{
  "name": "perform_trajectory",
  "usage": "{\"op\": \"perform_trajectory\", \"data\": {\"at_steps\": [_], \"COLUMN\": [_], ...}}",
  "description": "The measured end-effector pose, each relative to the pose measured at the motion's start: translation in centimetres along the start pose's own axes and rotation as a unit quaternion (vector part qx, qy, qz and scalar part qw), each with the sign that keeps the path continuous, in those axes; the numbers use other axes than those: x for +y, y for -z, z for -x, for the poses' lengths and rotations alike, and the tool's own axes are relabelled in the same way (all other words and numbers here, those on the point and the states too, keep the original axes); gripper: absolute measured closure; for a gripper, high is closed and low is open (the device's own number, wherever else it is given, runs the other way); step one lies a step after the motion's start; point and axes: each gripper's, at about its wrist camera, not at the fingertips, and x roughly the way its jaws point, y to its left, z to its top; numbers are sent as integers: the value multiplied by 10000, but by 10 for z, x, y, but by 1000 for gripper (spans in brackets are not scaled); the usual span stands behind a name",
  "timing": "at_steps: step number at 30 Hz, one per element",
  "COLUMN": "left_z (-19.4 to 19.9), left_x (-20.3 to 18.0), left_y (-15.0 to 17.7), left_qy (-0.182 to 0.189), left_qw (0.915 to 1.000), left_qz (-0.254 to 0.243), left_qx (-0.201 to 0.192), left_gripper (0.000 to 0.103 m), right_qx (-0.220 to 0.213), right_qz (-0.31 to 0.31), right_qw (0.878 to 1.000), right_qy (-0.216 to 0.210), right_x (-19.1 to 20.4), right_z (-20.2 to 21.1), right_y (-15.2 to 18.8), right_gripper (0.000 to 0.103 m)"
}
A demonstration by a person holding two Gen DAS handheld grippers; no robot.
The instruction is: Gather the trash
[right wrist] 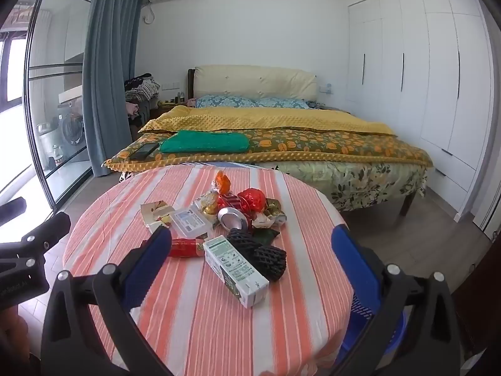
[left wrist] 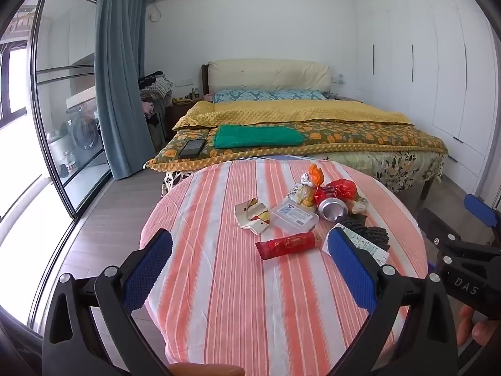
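- Trash pile sits mid-table on the striped tablecloth (right wrist: 203,313), nothing collected yet.
- Milk carton (right wrist: 236,271) lies nearest my right gripper (right wrist: 252,257): I judge it light and crushable, so grip across its narrow sides.
- Black foam net (right wrist: 263,255) touches it; soft, springy.
- Crushed can (right wrist: 233,217) looks slippery.
- Red tube (left wrist: 288,244) lies just ahead of my left gripper (left wrist: 250,250).
- Both grippers spread wide, empty.

Blue bin (right wrist: 372,329) mostly hidden, perhaps.
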Motion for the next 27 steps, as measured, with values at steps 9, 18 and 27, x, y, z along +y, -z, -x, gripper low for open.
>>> {"op": "perform_trajectory", "data": {"at_steps": [9, 18, 27], "left_z": [0, 0, 0], "left_x": [-3, -5, -10], "left_y": [5, 7, 4], "left_qy": [-8, -1, -5], "left_qw": [10000, 10000, 10000], "left_qz": [-38, -27, -42], "left_qx": [1, 41, 55], "left_gripper": [4, 4, 4], "right_qx": [-15, -47, -80], "right_qz": [-3, 6, -56], "right_qw": [10000, 10000, 10000], "right_qy": [-5, 7, 0], "right_x": [0, 3, -3], "right_z": [-1, 4, 8], "right_y": [1, 0, 0], "right_gripper": [5, 5, 5]}}
